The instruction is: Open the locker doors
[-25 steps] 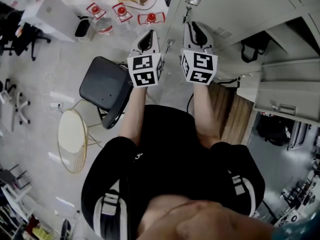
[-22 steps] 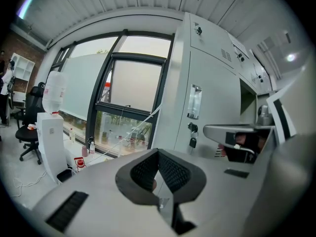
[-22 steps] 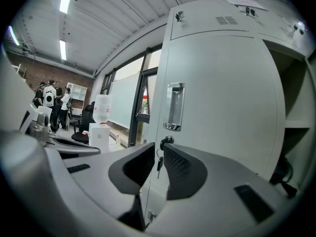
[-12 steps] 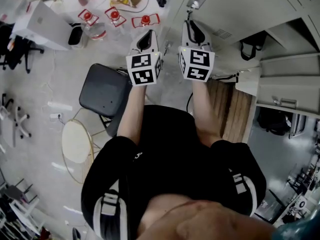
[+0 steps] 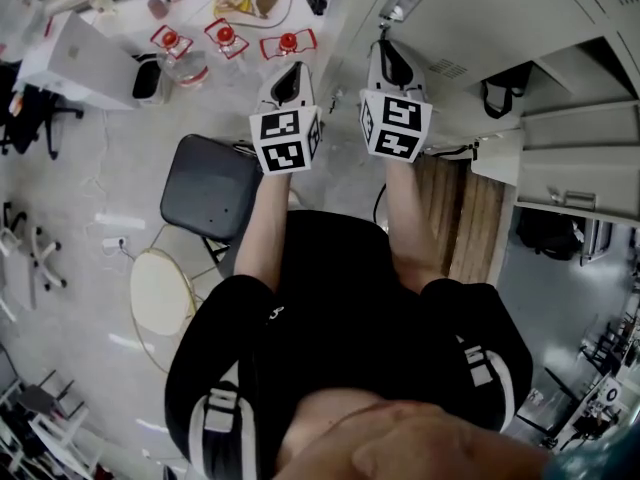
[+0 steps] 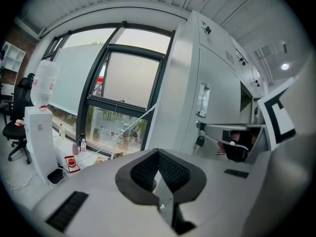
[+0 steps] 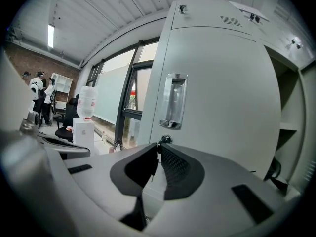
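Observation:
A grey locker door (image 7: 222, 93) with a clear handle recess (image 7: 174, 101) stands shut in front of me. Below the recess is its lock (image 7: 164, 139), where a key with a black fob (image 6: 199, 141) hangs. My right gripper (image 7: 158, 149) is at that lock. Its jaws have just been closing and now pinch the key between their tips. In the head view the right gripper (image 5: 381, 48) touches the door under the recess (image 5: 400, 3). My left gripper (image 5: 294, 68) hovers left of the locker's edge, away from it, with its jaws shut (image 6: 158, 152) on nothing.
To the right a locker compartment (image 7: 291, 127) stands open, with a black bag (image 5: 500, 98) inside. A black chair (image 5: 210, 188) and a round stool (image 5: 160, 293) sit at my left. A white water dispenser (image 6: 39, 137) stands by the window. Red items (image 5: 225, 36) lie on the floor.
Both grippers have edged a little forward toward the locker. The head view has shifted slightly, so the floor things sit a bit further left.

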